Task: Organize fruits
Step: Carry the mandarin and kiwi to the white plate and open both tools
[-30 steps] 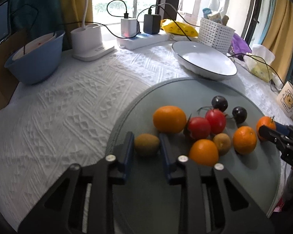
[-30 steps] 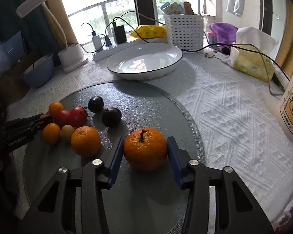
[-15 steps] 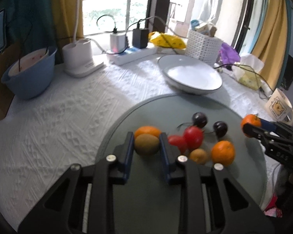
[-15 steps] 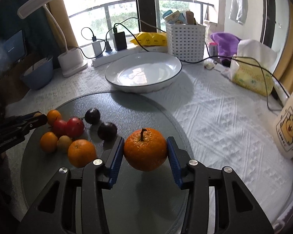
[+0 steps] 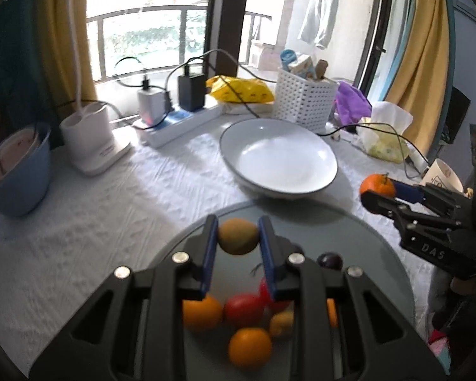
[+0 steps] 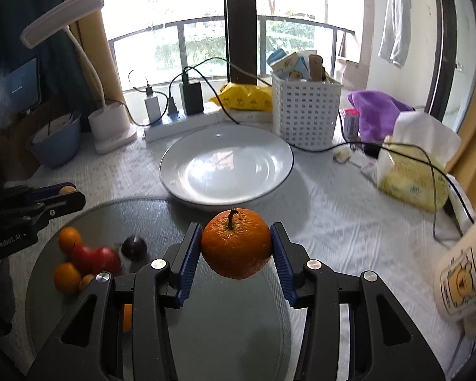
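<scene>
A kiwi (image 5: 238,236) is squeezed in the left gripper (image 5: 238,238) and a stemmed orange (image 6: 236,243) is squeezed in the right gripper (image 6: 236,244), both held up in the air near the empty white plate (image 6: 174,171). If both are brought to the plate together, the grippers could be bumped. A round fruit could then be dropped and could roll off the table.

1. Brown-green kiwi (image 5: 238,236) between blue-padded black fingers (image 5: 210,247).
2. Bright orange mandarin (image 6: 236,243) with dark stem, likewise between blue pads (image 6: 189,261).
3. Grey-green round mat (image 6: 225,324) bearing orange, red and dark purple fruits.
4. White plate (image 6: 227,166) with thin dark rim.
5. White tablecloth (image 5: 79,222) with raised woven pattern.
6. White lattice basket (image 6: 304,117); blue bowl (image 5: 16,177); yellow curtains (image 5: 409,47).
7. Cream mug (image 6: 463,273) printed with a yellow bear.
</scene>
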Tool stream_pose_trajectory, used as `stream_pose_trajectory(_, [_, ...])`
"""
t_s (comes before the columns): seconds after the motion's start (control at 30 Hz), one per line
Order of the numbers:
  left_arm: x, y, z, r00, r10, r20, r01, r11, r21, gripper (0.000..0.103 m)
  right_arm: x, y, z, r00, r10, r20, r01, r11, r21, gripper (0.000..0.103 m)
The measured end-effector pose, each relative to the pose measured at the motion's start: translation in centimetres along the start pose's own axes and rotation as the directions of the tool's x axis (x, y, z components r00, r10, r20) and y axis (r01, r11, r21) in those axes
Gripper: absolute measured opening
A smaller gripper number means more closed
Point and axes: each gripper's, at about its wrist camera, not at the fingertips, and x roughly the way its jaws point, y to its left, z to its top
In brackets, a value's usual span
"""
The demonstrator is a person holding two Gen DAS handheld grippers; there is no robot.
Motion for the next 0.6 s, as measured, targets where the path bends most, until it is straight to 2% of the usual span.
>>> stream_pose_trajectory(0.33, [3.7,-1.6,3.2,0.999,-0.04,-0.031,0.042,0.998,0.056,0.027,3.0,-0.9,2.7,1.0,0.026,0.013,-0.026,1.0,0.005,0.047])
stream_pose_trajectory(0.5, [5.5,-1.9,4.5,0.997,-0.056,-0.054,0.06,0.996,0.071,0.027,4.8,-1.2,3.4,0.999,0.037,-0.01,-0.037,0.999,0.011,0.047])
stream_pose_trajectory(0.6, [7.2,-1.9,5.3,0.994,-0.063,-0.093,0.07,0.995,0.071,0.027,6.1,-1.5,3.6,0.999,0.041,-0.03,-0.041,0.999,0.019,0.047])
